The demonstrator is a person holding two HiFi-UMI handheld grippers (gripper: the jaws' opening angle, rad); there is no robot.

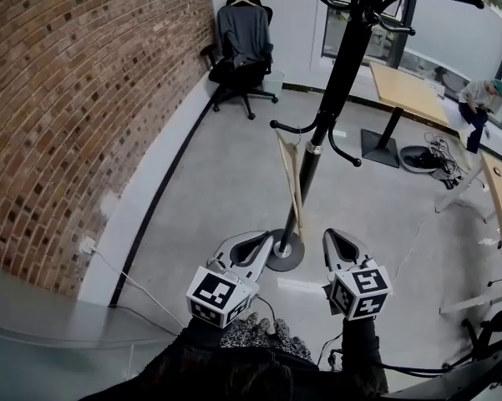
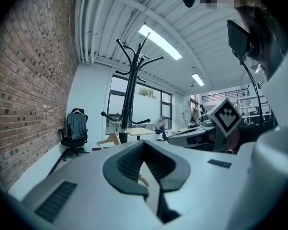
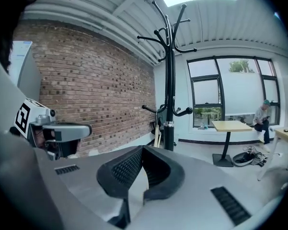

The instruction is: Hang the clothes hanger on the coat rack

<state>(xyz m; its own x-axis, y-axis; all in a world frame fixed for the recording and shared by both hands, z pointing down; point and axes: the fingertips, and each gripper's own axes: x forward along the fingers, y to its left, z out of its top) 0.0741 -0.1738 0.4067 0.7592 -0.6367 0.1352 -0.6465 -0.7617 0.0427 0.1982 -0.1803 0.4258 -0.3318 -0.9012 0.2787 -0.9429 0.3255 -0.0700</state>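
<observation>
In the head view, the wooden clothes hanger (image 1: pixel 291 174) hangs on a low hook of the black coat rack (image 1: pixel 338 73), close beside the pole. The left gripper (image 1: pixel 263 242) and right gripper (image 1: pixel 334 239) are held low on either side of the rack's round base. Both are clear of the hanger, which is above and beyond their tips. In the left gripper view, the left gripper (image 2: pixel 144 145) has its jaws pressed together on nothing. The hanger (image 2: pixel 109 139) shows far ahead by the coat rack (image 2: pixel 129 95). In the right gripper view, the right gripper (image 3: pixel 143 148) is likewise closed and empty. The hanger (image 3: pixel 157 134) hangs just left of the coat rack (image 3: pixel 169 80), well beyond the jaws.
</observation>
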